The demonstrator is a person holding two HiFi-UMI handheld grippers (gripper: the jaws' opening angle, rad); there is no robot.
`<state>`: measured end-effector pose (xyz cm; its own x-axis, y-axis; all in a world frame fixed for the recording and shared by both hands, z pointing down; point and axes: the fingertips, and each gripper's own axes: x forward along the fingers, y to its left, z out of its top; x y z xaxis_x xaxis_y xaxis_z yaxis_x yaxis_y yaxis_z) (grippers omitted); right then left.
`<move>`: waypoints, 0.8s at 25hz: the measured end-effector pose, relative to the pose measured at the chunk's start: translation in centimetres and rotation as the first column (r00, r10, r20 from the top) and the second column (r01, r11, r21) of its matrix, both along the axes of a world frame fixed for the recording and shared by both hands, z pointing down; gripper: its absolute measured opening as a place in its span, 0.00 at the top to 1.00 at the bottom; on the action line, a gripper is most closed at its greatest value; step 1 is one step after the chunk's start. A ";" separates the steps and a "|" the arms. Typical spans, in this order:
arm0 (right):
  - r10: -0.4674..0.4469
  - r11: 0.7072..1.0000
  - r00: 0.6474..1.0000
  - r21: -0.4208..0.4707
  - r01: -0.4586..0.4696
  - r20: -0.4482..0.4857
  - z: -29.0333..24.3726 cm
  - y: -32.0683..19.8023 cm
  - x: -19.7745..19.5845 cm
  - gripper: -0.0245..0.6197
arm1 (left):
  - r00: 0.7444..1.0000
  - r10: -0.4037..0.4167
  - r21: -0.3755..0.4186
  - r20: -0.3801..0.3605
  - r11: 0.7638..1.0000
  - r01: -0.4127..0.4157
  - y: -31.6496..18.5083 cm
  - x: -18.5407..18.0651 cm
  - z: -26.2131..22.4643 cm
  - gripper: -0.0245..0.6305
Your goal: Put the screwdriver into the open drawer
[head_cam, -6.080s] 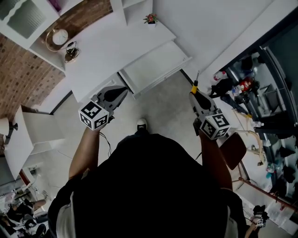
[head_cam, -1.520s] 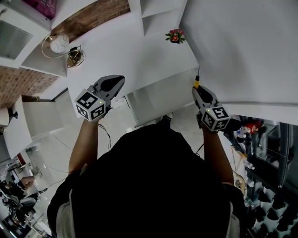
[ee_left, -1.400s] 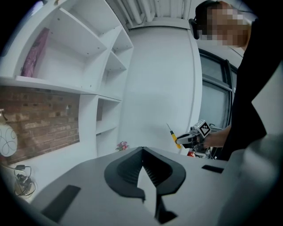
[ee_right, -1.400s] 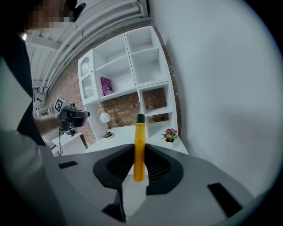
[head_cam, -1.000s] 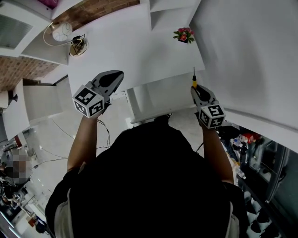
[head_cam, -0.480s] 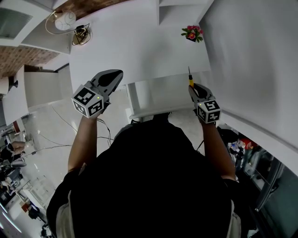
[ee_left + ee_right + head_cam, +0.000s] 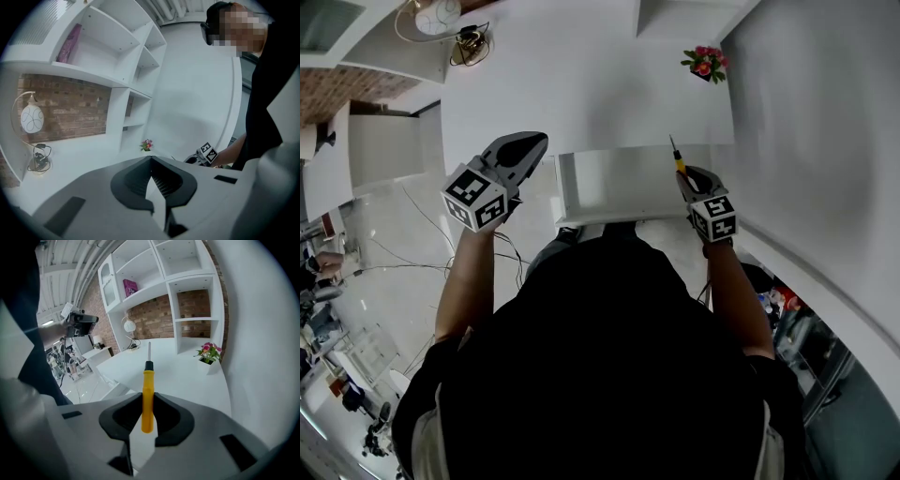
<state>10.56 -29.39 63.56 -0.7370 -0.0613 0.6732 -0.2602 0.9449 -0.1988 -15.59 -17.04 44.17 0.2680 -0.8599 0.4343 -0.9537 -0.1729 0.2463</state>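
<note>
A yellow-handled screwdriver with a thin metal shaft points forward, and my right gripper is shut on its handle. In the head view the screwdriver sticks out of the right gripper above the right end of the open white drawer. The drawer juts from the front of the white desk. My left gripper hovers just left of the drawer. In its own view the left gripper has its jaws together with nothing between them.
A small pot of flowers stands at the desk's back right, also in the right gripper view as the flower pot. A round lamp and cables sit at the back left. White shelves rise behind the desk. A white wall curves close on the right.
The person has stepped up to the desk, so the drawer now lies right in front. The right gripper has carried the screwdriver over the drawer's right end. The left gripper stays beside the drawer's left end.
</note>
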 end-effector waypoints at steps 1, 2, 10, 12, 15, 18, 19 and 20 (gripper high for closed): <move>-0.014 1.000 1.000 0.000 0.014 -0.010 0.3 0.1 -0.1 0.83 | 1.000 -0.007 -0.003 -0.001 1.000 0.007 0.1 0.0 0.1 0.94; -0.028 1.000 0.999 0.003 0.028 -0.019 0.7 0.1 -0.3 0.83 | 1.000 -0.014 -0.006 -0.002 1.000 0.014 0.3 -0.1 0.3 0.94; -0.169 0.985 0.983 0.012 0.170 -0.078 4.1 1.4 -1.4 0.83 | 0.997 -0.074 -0.035 -0.013 0.997 0.073 1.9 -0.6 1.9 0.94; -0.185 0.983 0.979 -0.005 0.186 -0.088 5.0 1.7 -1.5 0.83 | 0.996 -0.084 -0.040 -0.015 0.996 0.083 2.2 -0.7 2.2 0.94; -0.229 0.973 0.968 -0.009 0.230 -0.103 6.5 2.0 -1.9 0.83 | 0.995 -0.101 -0.046 -0.016 0.994 0.101 2.5 -0.9 2.8 0.94; -0.272 0.962 0.954 -0.040 0.269 -0.127 7.8 2.8 -2.1 0.83 | 0.992 -0.122 -0.049 -0.017 0.991 0.121 3.1 -1.1 3.5 0.94; -0.283 0.959 0.950 -0.048 0.279 -0.133 8.1 3.1 -2.2 0.83 | 0.992 -0.128 -0.051 -0.018 0.991 0.127 3.3 -1.2 3.7 0.94; -0.295 0.956 0.945 -0.051 0.291 -0.140 8.4 3.4 -2.3 0.83 | 0.991 -0.135 -0.052 -0.019 0.990 0.134 3.6 -1.2 3.8 0.94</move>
<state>8.29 -26.00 72.00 -0.6146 0.1637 0.7717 -0.0010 0.9781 -0.2083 -16.80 -13.42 47.99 0.1618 -0.8659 0.4734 -0.9616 -0.0306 0.2727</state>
